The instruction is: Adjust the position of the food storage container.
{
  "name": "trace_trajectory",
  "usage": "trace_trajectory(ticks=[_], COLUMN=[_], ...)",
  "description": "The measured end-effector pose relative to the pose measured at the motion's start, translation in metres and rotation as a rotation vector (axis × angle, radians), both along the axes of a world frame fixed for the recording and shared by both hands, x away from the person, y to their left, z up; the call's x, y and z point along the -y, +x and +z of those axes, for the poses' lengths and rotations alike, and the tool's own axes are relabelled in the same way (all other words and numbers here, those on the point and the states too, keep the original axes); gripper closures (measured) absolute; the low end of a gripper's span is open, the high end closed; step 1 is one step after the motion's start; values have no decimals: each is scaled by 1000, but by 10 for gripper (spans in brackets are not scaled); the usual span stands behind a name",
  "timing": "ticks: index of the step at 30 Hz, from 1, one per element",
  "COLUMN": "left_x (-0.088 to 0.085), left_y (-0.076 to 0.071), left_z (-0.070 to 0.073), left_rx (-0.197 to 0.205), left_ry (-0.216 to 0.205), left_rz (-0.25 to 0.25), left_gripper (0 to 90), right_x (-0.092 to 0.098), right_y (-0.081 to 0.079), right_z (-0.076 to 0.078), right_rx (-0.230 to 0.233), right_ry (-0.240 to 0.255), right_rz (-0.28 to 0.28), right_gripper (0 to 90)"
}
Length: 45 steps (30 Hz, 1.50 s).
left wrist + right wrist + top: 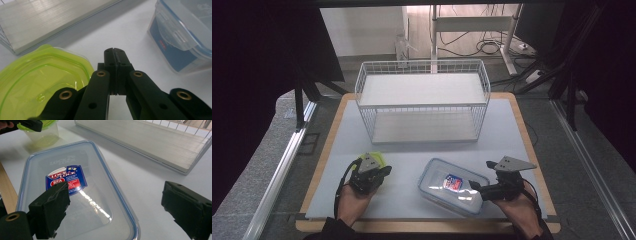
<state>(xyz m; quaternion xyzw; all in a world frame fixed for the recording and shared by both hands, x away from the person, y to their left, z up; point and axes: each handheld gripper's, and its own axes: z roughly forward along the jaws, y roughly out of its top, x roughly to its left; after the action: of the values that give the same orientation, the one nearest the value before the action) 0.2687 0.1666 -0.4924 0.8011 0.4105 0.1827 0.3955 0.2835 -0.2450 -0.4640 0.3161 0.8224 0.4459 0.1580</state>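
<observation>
The wire shelf rack (422,100) stands beyond both my grippers, and both tiers are bare, so by my judgement no container has been stowed yet. The clear lidded container (453,186) lies flat on the table, its near right edge under my right gripper (113,207), whose jaws stand wide apart with one pad over the lid and nothing pressed. The green-lidded tub (42,75) sits just to the left of my left gripper (115,53); those jaws are together and grip nothing. Both grasps and both placements remain.
</observation>
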Motion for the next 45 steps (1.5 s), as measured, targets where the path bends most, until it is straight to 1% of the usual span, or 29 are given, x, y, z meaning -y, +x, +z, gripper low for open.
trace_trajectory(ticks=[4,6,7,10,11,12,14,15,17,19,22,24,30,32,34,36,37,38,39,40,41,42,43,44,45], left_x=[0,-3,-5,-9,-12,-12,-19,-19,-27,-30,-40,-42,-48,-47,-47,-46,-43,-43,-39,-39,-34,-34,-28,-28,-25], left_y=[3,4,4,4,3,3,3,3,1,1,-2,-3,-2,-3,-4,-7,-10,-10,-13,-13,-15,-15,-17,-17,-18], left_z=[-3,-5,-6,-6,-6,-6,-6,-6,-6,-6,-8,-8,-9,-9,-10,-10,-8,-8,-6,-6,-5,-5,-4,-4,-3], left_rx=[-8,-22,-27,-28,-29,-29,-37,-37,-41,-40,-46,-45,-48,-46,-46,-44,-31,-31,-17,-17,-1,-1,10,10,14], left_ry=[31,29,36,28,30,30,30,30,30,30,44,48,40,44,40,31,23,23,14,14,3,3,-5,-5,-13], left_rz=[26,32,45,50,61,61,74,74,92,99,128,134,146,144,139,126,109,109,90,90,60,60,35,35,16], left_gripper=[898,898,899,899,899,899,899,899,899,899,899,899,899,899,899,898,898,898,898,897,897,897,896,895,895], right_x=[0,0,0,0,0,0,0,0,0,0,0,0,0,0,1,1,1,1,1,1,2,2,4,4,4], right_y=[0,0,0,-1,-1,-1,-1,-1,-1,-1,0,0,-1,-1,-1,-1,-1,-2,-2,-2,-4,-4,-5,-5,-6], right_z=[0,0,0,0,0,0,0,0,0,0,-1,-1,-1,-1,-1,-1,0,0,1,1,3,3,5,5,5], right_rx=[5,4,4,6,7,7,5,5,5,5,7,6,7,9,8,5,-11,-17,-22,-22,-25,-25,-18,-18,-18], right_ry=[-10,-12,-14,-15,-14,-14,-15,-15,-16,-17,-20,-21,-27,-27,-26,-31,-34,-33,-32,-32,-41,-41,-54,-54,-59], right_rz=[0,-1,0,2,4,4,5,5,5,6,8,8,10,11,11,13,15,14,11,11,7,7,1,1,0], right_gripper=[86,86,88,89,91,91,92,92,93,93,95,95,101,106,113,144,201,222,259,259,329,329,421,421,456])
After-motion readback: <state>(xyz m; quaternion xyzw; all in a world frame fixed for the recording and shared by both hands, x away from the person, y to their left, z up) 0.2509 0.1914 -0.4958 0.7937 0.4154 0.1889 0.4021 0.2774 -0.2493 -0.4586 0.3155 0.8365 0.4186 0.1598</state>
